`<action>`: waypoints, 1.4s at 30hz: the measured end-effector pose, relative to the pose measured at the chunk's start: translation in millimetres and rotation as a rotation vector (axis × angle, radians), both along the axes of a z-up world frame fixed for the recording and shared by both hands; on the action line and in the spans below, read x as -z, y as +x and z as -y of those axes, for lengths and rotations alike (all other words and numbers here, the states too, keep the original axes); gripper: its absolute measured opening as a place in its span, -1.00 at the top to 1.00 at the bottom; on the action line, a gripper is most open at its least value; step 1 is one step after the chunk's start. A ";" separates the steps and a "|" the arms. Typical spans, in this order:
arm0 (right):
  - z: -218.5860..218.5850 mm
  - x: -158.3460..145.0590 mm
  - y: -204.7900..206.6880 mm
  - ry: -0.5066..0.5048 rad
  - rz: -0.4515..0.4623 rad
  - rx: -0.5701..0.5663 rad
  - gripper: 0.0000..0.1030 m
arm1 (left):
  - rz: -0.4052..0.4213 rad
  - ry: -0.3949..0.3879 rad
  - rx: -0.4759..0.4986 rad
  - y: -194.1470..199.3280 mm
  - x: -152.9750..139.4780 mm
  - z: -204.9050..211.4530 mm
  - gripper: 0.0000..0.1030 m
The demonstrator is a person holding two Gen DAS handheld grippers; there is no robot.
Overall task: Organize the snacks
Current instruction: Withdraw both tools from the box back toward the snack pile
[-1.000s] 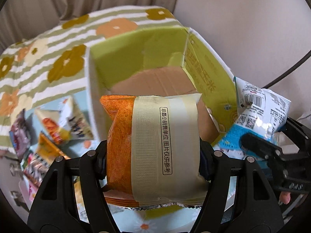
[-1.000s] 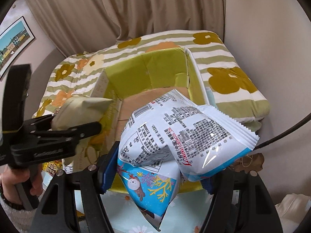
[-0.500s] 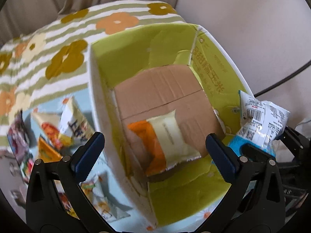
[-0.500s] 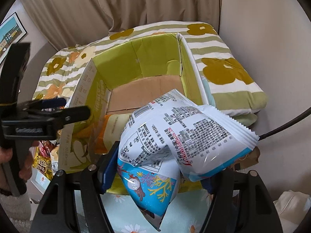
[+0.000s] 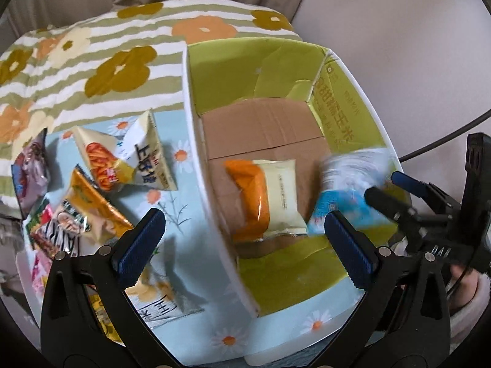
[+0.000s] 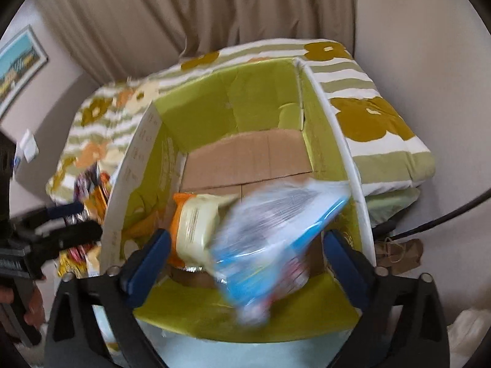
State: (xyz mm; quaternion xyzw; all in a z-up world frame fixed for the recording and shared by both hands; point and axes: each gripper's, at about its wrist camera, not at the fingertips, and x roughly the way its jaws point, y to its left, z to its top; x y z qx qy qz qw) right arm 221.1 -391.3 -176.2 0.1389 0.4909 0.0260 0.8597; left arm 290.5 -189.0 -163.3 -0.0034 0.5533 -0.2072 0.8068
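Note:
A green-lined cardboard box [image 5: 193,141] [image 6: 334,141] stands open in front of both grippers. On its brown floor lies an orange and cream packet [image 5: 264,196] [image 6: 196,224]. My left gripper [image 5: 245,236] is open and empty, straddling the box's left wall. The right gripper [image 6: 247,256] hangs over the near end of the box with its jaws opening. A blurred blue and white bag [image 6: 270,239] [image 5: 343,184] drops between them, free of the pads, partly covering the packet. Each gripper also shows in the other's view, the right gripper [image 5: 399,196] and the left gripper [image 6: 70,224].
Several loose snack packets [image 5: 129,159] lie on the light blue daisy cloth [image 5: 184,245] left of the box. A striped flower cushion [image 5: 92,61] sits behind it, with curtains and a wall beyond. A black cable [image 6: 445,217] runs at the right.
The left gripper opened and dropped the orange packet into the box, then shifted left over the box wall. The right jaws spread, and the blue and white bag is falling into the box.

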 end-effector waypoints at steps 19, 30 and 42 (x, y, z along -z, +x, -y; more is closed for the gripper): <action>-1.7 -59.5 -50.9 0.012 0.108 -0.064 -0.95 | 0.185 -0.005 -0.098 -70.1 -57.4 -29.6 -1.00; -49.8 -93.8 -71.1 0.016 0.233 -0.219 -0.95 | 0.276 0.033 -0.312 -147.5 -80.1 -111.7 -1.00; -135.8 -78.3 -66.4 -0.023 0.216 -0.348 -0.95 | 0.223 0.043 -0.442 -175.9 -55.4 -207.4 -1.00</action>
